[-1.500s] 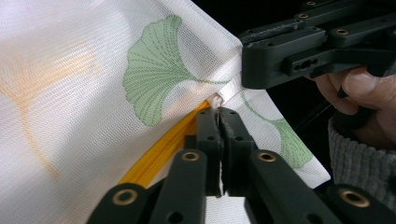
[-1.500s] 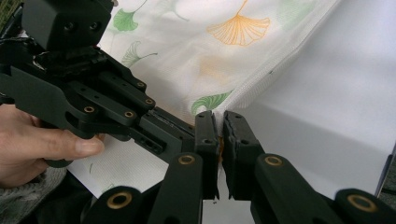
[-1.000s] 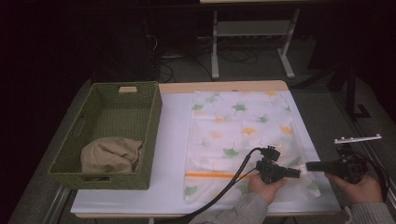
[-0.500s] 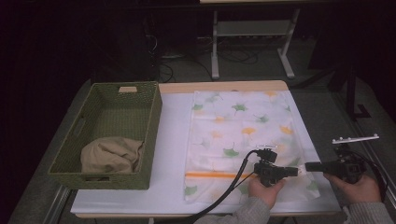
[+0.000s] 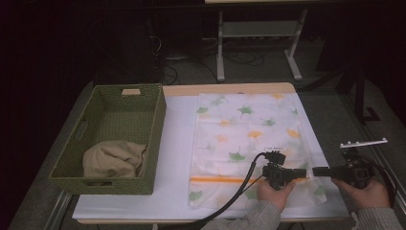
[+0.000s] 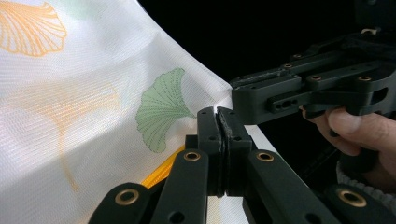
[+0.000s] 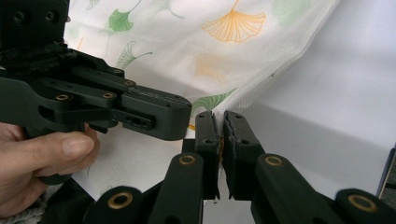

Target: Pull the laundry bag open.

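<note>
Counted on the table: one leaf-print cloth bag (image 5: 246,143), one green woven basket (image 5: 112,139) at nine o'clock, one tan bundle (image 5: 115,159) inside, two grippers.

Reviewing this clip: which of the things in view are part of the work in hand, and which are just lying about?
In the job:
- leaf-print mesh bag with an orange zip, flat on the table
- left gripper, shut on the bag's edge
- right gripper, shut on that edge beside it

Lying about:
- green woven basket
- beige cloth bundled inside it
- metal stand behind the table
</note>
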`<state>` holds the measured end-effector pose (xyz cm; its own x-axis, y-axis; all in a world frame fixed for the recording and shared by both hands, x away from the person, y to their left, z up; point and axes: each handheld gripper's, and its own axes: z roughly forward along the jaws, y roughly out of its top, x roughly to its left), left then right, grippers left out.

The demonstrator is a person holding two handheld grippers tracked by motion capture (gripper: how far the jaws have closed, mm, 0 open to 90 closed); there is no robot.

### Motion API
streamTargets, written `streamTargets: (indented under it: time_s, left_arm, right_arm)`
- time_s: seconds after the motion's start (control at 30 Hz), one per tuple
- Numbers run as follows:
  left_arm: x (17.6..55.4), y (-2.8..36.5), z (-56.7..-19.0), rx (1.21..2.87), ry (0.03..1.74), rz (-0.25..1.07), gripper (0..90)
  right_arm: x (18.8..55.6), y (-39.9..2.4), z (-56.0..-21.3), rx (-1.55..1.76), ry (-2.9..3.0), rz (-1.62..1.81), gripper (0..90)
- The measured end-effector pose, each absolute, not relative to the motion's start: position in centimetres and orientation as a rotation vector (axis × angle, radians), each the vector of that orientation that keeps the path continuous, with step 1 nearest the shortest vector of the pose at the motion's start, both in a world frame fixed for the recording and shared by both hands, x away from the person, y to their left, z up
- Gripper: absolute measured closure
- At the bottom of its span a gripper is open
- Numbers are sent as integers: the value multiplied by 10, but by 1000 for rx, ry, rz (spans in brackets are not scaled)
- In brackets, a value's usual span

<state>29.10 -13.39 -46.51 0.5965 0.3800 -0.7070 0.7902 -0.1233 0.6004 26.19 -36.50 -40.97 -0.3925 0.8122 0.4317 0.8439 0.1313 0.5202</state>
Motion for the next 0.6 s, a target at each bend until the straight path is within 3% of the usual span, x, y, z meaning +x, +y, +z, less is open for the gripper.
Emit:
streamTargets:
  time_s: [0.27, 0.47, 0.57, 0.6]
  left_arm:
    - [292, -141, -470, 1765, 972, -482, 861]
    - [290, -144, -467, 1797, 949, -448, 893]
    - [291, -142, -465, 1809, 936, -436, 897]
    - [291, -141, -464, 1805, 934, -428, 897]
  right_arm:
    - [262, -366, -411, -1707, -2323, -1126, 842]
    - [262, -367, -411, -1706, -2323, -1128, 841]
    - [262, -367, -412, -1694, -2326, -1126, 813]
    - [263, -368, -412, -1702, -2321, -1134, 733]
